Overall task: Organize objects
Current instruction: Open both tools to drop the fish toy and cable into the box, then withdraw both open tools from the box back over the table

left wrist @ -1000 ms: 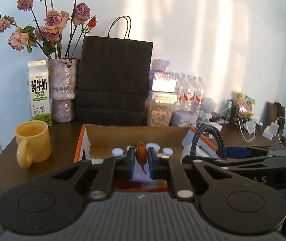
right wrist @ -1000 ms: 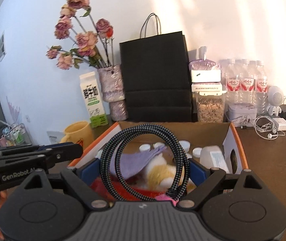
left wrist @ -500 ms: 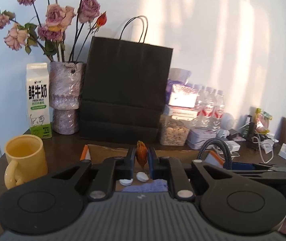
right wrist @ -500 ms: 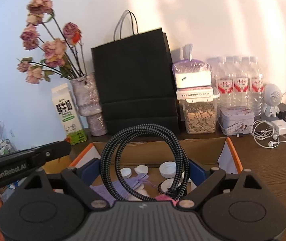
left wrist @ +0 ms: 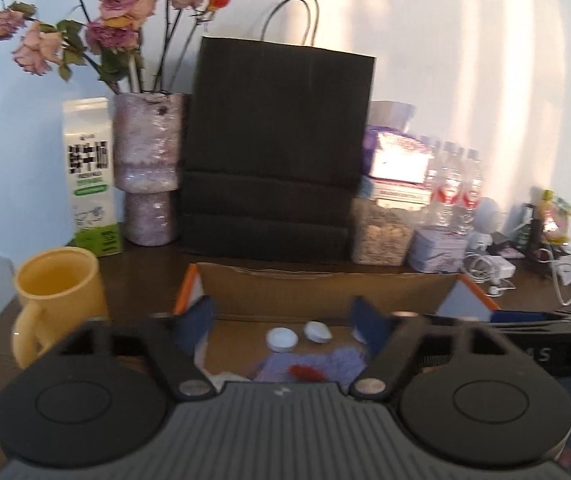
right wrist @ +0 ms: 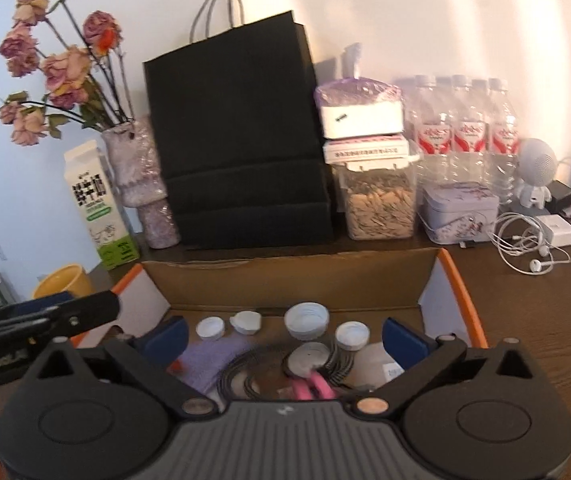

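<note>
Black and spread wide, our left claw (left wrist: 283, 316) and right claw (right wrist: 285, 336) have just been opening, nothing between their pads. Both tilt down over the cardboard box (right wrist: 285, 280). Inside, the orange bud (left wrist: 305, 372) lies at the left claw's six o'clock, the braided cable (right wrist: 245, 376) at the right claw's seven.

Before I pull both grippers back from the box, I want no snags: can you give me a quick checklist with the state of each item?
1. Left gripper open, nothing between its fingers: ok.
2. Right gripper open, nothing held: ok.
3. Cable lying in the box: ok.
4. Small red thing lying on the purple cloth: ok.
5. Cable clear of the right gripper's fingers: cannot tell, blurred.
</note>
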Motion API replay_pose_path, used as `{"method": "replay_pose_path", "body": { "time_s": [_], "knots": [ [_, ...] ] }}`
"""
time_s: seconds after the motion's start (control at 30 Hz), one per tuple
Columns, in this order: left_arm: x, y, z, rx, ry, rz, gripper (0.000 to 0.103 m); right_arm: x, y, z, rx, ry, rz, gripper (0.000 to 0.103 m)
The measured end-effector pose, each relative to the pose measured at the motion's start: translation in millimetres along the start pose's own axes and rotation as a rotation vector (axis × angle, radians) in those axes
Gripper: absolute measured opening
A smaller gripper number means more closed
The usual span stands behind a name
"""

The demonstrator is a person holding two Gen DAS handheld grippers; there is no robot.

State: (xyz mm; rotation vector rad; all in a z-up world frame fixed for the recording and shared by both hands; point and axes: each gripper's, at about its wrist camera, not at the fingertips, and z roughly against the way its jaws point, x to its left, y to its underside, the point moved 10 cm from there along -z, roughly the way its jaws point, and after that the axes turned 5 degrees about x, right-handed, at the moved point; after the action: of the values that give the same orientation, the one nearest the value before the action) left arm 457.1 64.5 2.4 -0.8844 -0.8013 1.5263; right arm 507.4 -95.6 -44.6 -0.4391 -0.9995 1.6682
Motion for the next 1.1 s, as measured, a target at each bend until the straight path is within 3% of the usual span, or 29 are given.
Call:
{"method": "replay_pose_path", "body": {
  "time_s": [0.03,0.73,1.1],
  "knots": [
    [1.6,-0.6,0.4,-0.003,-0.006,0.006,0.103,-1.6,0.5,-0.1,0.002,0.004,-0.003,0.103],
    [-2.2,-0.2,8.4,-0.009,-0.004,0.001,0.103,1.3,3.1,6.7,-0.005,-0.009,0.019,0.103],
    [0.9,0.5,46.8,-0.063,0.005,0.029,0.103,10.0,12.2,36.9,-0.051,-0.023,0.058,0.103]
  ]
}}
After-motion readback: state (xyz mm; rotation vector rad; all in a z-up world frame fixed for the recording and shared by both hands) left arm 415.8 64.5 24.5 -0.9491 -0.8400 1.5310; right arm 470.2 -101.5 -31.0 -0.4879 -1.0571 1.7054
